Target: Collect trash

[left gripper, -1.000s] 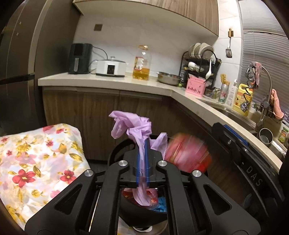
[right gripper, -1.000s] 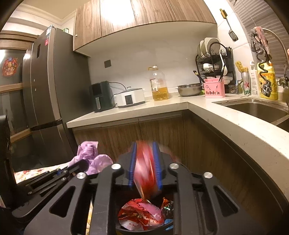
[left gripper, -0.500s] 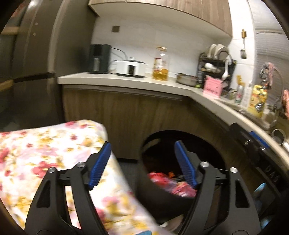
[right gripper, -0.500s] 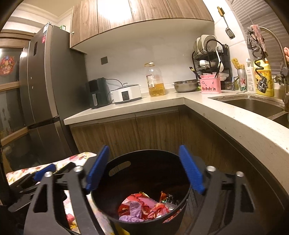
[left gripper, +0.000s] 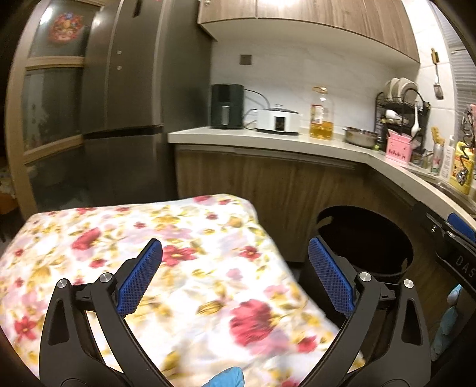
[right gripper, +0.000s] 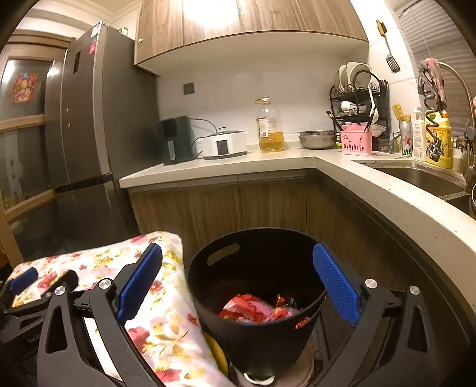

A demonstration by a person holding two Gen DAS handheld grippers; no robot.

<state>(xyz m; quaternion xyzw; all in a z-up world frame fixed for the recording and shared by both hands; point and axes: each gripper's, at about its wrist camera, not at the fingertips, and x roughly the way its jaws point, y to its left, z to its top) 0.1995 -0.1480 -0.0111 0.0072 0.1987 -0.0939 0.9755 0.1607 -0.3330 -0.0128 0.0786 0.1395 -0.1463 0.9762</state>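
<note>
Warm, dim indoor light. Glare on the upper cabinets [right gripper: 238,15]. Fisheye bending at the edges, dark corners. Floral cloth [left gripper: 178,268] motion-blurred in the left view.

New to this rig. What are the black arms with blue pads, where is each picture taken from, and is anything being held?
No robot: a person carries two handheld grippers, each with a fisheye camera looking along its fingers. One picture is from the left gripper, over a floral-cloth-covered surface; the other from the right gripper, above a round black plastic bin holding red crumpled wrappers. Both grippers' jaws are opening, with nothing between the blue pads. Behind is a kitchen counter.
</note>
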